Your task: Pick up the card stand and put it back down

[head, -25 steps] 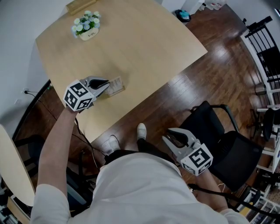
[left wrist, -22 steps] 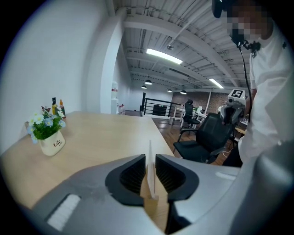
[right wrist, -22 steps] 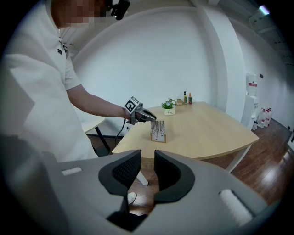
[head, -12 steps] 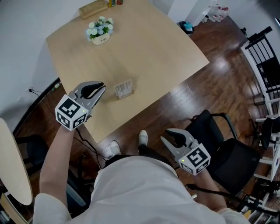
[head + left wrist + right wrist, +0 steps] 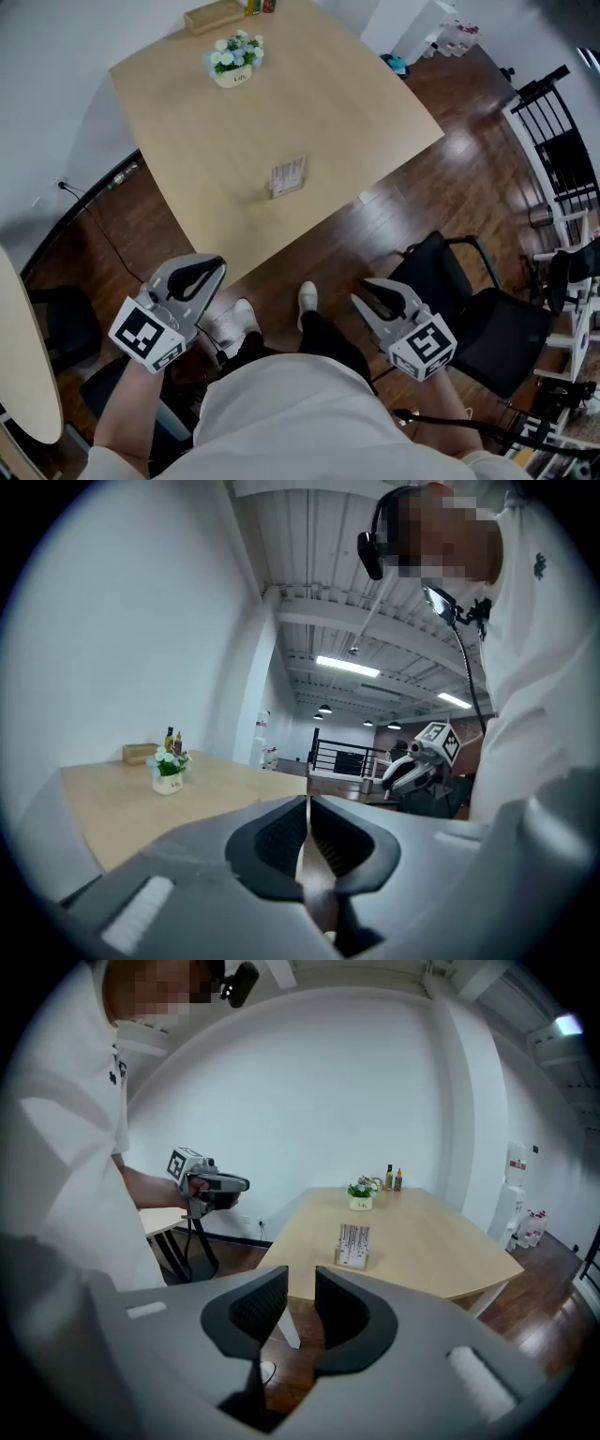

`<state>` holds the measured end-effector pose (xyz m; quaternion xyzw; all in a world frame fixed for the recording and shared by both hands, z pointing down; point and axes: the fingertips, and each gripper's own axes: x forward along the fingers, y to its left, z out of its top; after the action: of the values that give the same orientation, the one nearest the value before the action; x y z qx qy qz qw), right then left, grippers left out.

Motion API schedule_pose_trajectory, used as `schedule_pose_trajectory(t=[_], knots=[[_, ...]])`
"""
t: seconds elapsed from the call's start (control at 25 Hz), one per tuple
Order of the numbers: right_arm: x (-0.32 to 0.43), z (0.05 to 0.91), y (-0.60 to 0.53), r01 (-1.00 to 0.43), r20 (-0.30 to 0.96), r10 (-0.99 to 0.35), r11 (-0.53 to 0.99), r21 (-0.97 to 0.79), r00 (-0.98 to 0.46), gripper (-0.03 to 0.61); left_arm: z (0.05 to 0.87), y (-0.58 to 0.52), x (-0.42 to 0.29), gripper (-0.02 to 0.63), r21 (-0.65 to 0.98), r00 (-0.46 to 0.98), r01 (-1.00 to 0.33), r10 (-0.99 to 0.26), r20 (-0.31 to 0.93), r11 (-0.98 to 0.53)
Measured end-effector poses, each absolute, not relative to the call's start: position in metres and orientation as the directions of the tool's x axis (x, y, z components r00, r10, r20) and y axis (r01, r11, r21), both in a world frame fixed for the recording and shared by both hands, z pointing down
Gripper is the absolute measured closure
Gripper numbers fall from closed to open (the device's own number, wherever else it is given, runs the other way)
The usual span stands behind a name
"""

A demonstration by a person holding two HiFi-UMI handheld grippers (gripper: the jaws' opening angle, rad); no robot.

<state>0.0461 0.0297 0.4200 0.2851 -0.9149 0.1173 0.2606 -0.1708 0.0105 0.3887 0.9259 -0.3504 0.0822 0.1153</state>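
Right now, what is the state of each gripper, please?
Left gripper: closed, holding nothing.
Right gripper: open, holding nothing.

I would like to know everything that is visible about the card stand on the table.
The card stand is small and rectangular and holds a white card printed with thin dark vertical marks, too small to read. It stands upright on the light wooden table, near the edge closest to the person. Only the table touches it. Its material cannot be told.

Print on the card stand (image 5: 288, 175) is far too small to read.
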Motion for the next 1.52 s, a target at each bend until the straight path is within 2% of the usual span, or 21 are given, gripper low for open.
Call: schedule_pose_trajectory(t=[0.2,0.36,0.88,1.12,1.52], knots=[[0.042,0.414,0.061,-0.550,0.534,-0.435,0.832,-0.070,-0.725,0.482,0.373,0.066,-0.132,0.597,0.167,0.770,-0.638,-0.618,0.160,-0.751],[0.054,0.404,0.080,-0.512,0.489,-0.424,0.857,-0.057,-0.763,0.479,0.363,0.098,-0.100,0.598,0.157,0.760,-0.650,-0.633,0.148,-0.744],[0.162,0.400,0.162,-0.450,0.387,-0.395,0.891,-0.060,-0.833,0.479,0.350,0.209,0.028,0.604,0.160,0.704,-0.711,-0.693,0.158,-0.685],[0.186,0.402,0.195,-0.434,0.367,-0.384,0.899,-0.061,-0.847,0.479,0.366,0.250,0.051,0.603,0.175,0.690,-0.723,-0.688,0.224,-0.669],[0.210,0.402,0.224,-0.433,0.359,-0.387,0.900,-0.055,-0.849,0.479,0.362,0.264,0.072,0.604,0.180,0.691,-0.722,-0.690,0.215,-0.668]])
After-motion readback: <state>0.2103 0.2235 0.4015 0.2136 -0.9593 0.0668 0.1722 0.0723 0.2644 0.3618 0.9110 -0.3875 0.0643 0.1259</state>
